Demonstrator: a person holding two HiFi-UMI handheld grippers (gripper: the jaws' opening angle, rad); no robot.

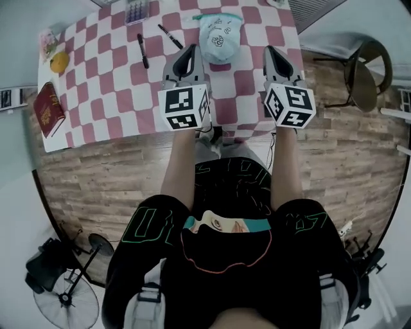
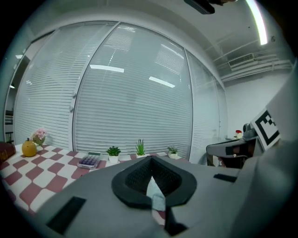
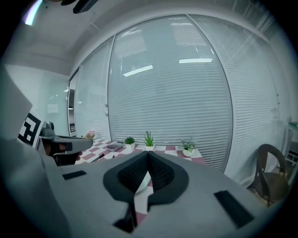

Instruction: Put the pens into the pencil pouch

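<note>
Two slim black pens point(image 1: 142, 50) lay loose on the red-and-white checked surface point(image 1: 103, 96), just left of the pale blue fabric pouch point(image 1: 219, 37). The left tongs point(image 1: 190, 51) and right tongs point(image 1: 270, 53) flanked the pouch, both clenched and empty, probably staged for a first pickup.

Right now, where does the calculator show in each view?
Head view: the calculator lies at the top edge, left of centre.
Left gripper view: it is at lower left, just left of the potted plants.
Right gripper view: it is small, left of centre, again left of the plants.
Shared landmark: the red-and-white checked tablecloth beneath it.
</note>
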